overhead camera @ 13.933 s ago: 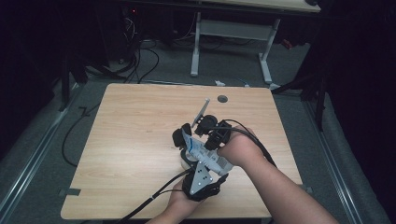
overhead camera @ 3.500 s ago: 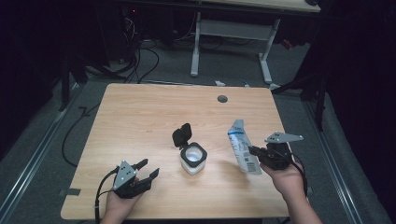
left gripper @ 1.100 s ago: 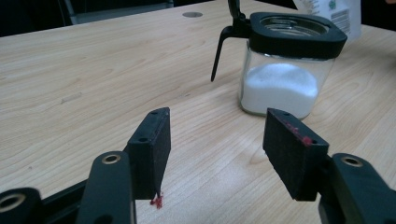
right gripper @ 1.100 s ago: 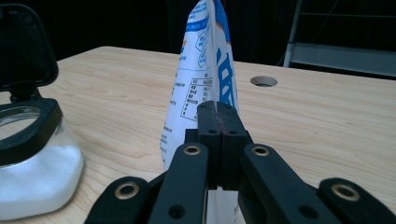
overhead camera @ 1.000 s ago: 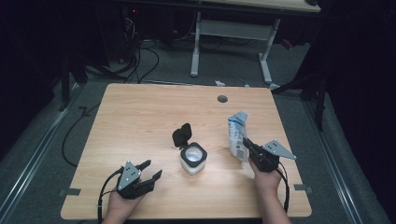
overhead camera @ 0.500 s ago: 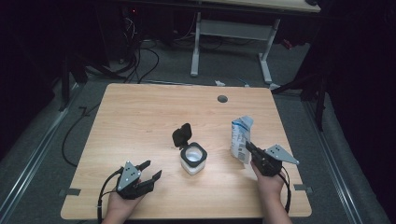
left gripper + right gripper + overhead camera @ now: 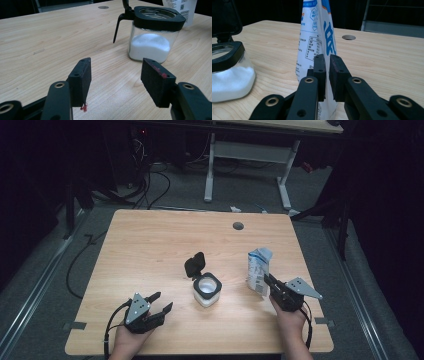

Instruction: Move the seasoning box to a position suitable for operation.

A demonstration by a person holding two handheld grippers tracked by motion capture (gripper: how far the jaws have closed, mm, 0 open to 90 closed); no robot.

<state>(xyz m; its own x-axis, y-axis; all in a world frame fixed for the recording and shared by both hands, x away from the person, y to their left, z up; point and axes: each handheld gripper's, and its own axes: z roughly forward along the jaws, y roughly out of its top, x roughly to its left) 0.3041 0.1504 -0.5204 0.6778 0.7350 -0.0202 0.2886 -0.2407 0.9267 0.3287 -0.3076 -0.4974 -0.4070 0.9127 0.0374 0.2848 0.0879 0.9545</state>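
A white and blue bag point(image 7: 258, 270) stands upright on the wooden table point(image 7: 150, 245), right of centre. My right gripper point(image 7: 266, 280) is at its near lower edge. In the right gripper view the jaws point(image 7: 327, 57) have just been opening and stand a thin gap apart. The bag point(image 7: 317, 32) rises right behind them, its near edge at that slit. A glass jar point(image 7: 206, 290) of white powder, with its black lid flipped open, stands mid-table. My left gripper point(image 7: 162, 301) rests open and empty at the front left, pointing at the jar point(image 7: 150, 42).
A round cable hole point(image 7: 238, 226) sits near the table's far edge. Beyond the table stand a white desk frame point(image 7: 210, 170) and cables on the floor point(image 7: 150, 185). Bare wood lies between jar and left gripper point(image 7: 116, 65).
The bag has come down a little from a tilt to stand upright on the table, with the right hand following it. The left gripper has not moved.
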